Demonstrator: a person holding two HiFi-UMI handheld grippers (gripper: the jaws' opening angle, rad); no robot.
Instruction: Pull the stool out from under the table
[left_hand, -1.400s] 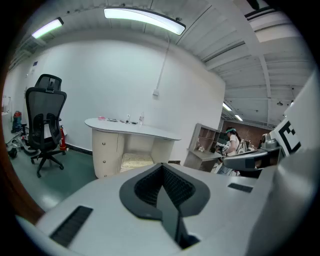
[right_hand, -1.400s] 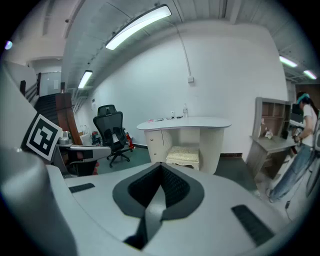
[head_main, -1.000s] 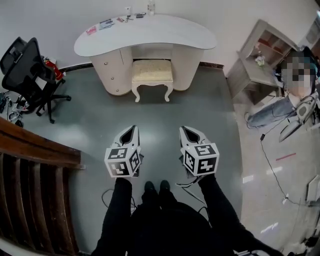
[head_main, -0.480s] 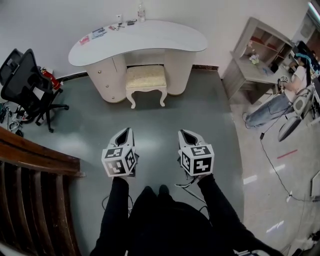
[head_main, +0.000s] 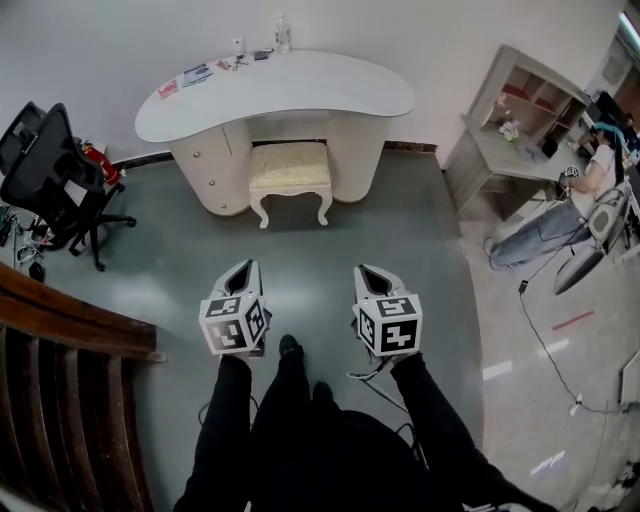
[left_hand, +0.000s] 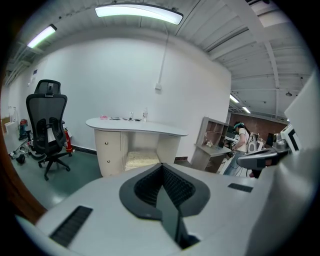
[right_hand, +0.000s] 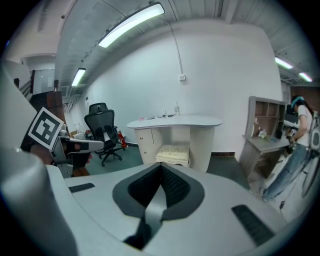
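A cream stool (head_main: 290, 172) with a padded seat and curved white legs stands pushed part-way under the white curved table (head_main: 275, 80), between its two pedestals. The stool also shows in the left gripper view (left_hand: 141, 159) and the right gripper view (right_hand: 173, 152), well ahead of both grippers. My left gripper (head_main: 243, 272) and right gripper (head_main: 366, 274) hang side by side over the grey floor, about a body length short of the stool. Both are shut with nothing between their jaws.
A black office chair (head_main: 50, 165) stands at the left by a red extinguisher (head_main: 98, 160). A dark wooden railing (head_main: 70, 350) runs along the lower left. At the right are a shelf desk (head_main: 520, 130), a seated person (head_main: 560, 210) and a floor cable (head_main: 545, 345). Small items and a bottle (head_main: 282, 33) lie on the table.
The table and stool have shifted slightly in the head view as I step forward. Both grippers stay shut and keep the same side-by-side pose.
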